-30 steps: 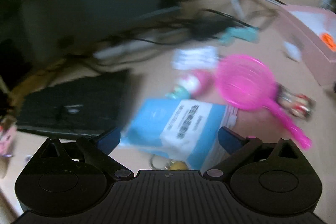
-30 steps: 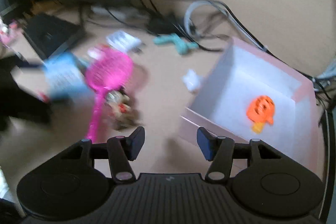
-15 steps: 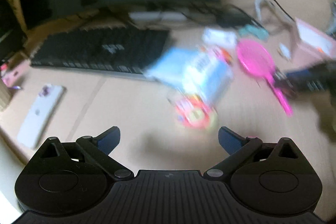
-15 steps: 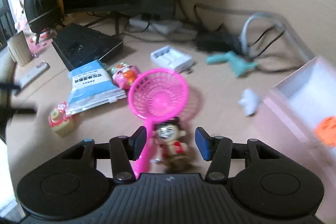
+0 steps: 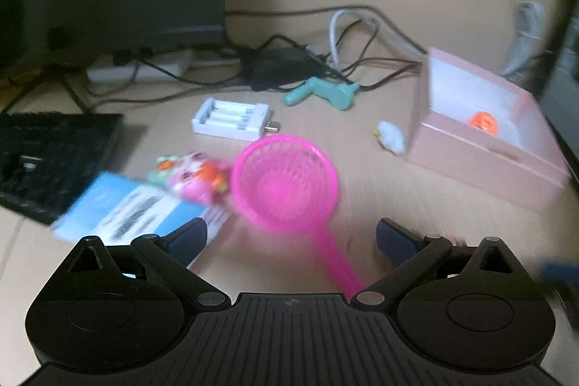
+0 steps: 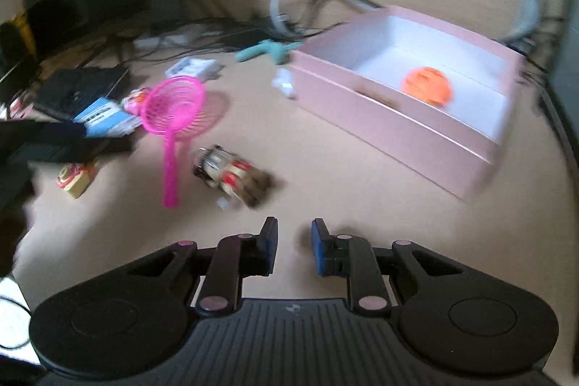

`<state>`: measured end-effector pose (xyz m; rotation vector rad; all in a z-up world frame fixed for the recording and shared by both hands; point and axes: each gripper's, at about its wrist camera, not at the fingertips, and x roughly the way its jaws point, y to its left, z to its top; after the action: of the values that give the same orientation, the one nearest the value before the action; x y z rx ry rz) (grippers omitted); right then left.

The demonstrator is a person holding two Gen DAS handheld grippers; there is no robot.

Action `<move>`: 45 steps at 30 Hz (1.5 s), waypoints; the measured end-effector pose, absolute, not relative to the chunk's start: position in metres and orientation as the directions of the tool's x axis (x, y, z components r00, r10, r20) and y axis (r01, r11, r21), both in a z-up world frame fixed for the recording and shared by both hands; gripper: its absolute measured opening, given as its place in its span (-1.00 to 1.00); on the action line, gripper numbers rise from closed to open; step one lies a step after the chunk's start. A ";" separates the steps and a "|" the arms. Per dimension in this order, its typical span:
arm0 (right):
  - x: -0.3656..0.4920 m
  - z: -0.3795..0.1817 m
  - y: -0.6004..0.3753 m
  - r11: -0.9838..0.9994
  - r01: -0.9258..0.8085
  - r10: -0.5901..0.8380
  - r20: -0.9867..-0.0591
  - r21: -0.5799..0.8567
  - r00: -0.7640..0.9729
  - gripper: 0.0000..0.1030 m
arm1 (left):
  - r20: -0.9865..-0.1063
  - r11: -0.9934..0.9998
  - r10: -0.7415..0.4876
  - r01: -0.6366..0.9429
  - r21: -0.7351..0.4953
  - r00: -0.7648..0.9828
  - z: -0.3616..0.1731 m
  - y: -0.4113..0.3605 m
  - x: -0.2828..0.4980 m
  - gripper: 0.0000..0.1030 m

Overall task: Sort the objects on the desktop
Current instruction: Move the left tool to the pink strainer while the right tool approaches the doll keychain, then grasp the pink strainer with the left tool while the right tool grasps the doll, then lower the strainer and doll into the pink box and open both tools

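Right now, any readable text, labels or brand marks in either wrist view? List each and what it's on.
None can be read.
Blue-and-white packet: dark print lines on its white label, too blurred to read.
Keyboard: a pale mark on it, blurred, unreadable.
Small red-and-yellow box: a round graphic, no legible words.
Toy figure: colours only, blurred.
Battery charger and pink box: no visible lettering.

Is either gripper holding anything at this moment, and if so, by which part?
Nothing is held. The left gripper is wide open over the pink net; the right gripper has a narrow, empty gap, and the figurine lies ahead of it.
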<state>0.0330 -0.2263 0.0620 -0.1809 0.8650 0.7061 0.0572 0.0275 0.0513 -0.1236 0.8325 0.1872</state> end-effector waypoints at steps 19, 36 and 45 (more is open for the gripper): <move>0.005 0.068 -0.174 0.493 -0.860 0.572 -0.696 -0.132 0.435 0.34 | -0.796 0.999 -0.019 -0.027 -0.045 0.605 0.044 0.023 -0.012 0.66; 0.021 0.066 -0.163 0.474 -0.880 0.545 -0.797 0.037 0.261 -0.35 | -0.836 0.997 -0.074 0.057 -0.051 0.544 0.048 0.013 -0.050 0.66; 0.022 0.163 -0.265 0.707 -0.704 0.558 -0.664 0.067 0.497 -0.36 | -0.714 0.920 -0.272 0.392 0.003 0.645 0.118 -0.051 0.016 0.66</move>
<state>0.0218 -0.2650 0.1634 -0.2244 0.7165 0.7714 0.0155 -0.0513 0.1179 0.1625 0.7840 -0.3797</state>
